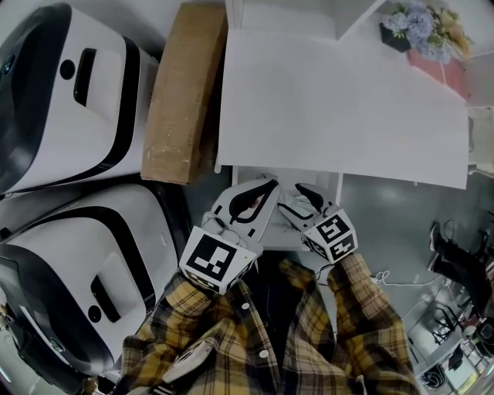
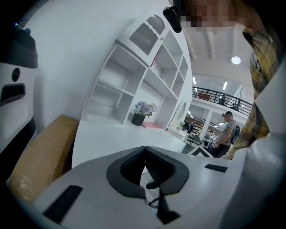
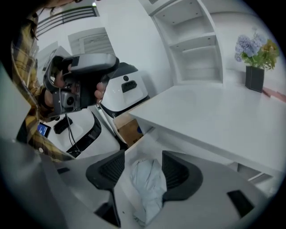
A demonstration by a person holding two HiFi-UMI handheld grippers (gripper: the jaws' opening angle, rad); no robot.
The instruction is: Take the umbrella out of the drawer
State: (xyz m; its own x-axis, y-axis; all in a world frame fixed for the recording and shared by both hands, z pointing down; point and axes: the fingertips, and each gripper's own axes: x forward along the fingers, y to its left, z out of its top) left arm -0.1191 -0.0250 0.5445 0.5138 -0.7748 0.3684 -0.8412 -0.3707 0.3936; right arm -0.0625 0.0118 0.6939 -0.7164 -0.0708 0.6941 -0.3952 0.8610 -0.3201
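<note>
From the head view, the white counter (image 1: 347, 100) filled the middle. The drawer (image 1: 328, 189) stood open under its 6 o'clock edge. You held both tools over that drawer, the left tool (image 1: 261, 189) just beside the right tool (image 1: 293, 197), with your plaid sleeves below them. A cardboard box (image 1: 185, 92) lay along the counter's 9 o'clock side. Two white machines (image 1: 62, 92) stood beyond the box, and a flower pot (image 1: 421, 23) sat at 1 o'clock.

In the left gripper view, the left tool (image 2: 144, 154) had its black pads brought together, tips touching, with nothing gripped. Ahead of it lay the counter (image 2: 116, 134), and the flower pot (image 2: 144, 109) and a white shelf unit (image 2: 134, 76) were toward 12 o'clock. The cardboard box (image 2: 40, 161) was at 8 o'clock.

In the right gripper view, the right tool (image 3: 143, 156) had its pads spread apart. The pale folded umbrella (image 3: 147, 183) lay between them on the drawer (image 3: 134, 150) floor, not clamped. The counter (image 3: 223, 112) ran off toward 3 o'clock, and the flower pot (image 3: 254, 49) stood at 2 o'clock. Your hand (image 3: 100, 91) held the left tool (image 3: 85, 67) up at 10 o'clock, above the cardboard box (image 3: 129, 129).
</note>
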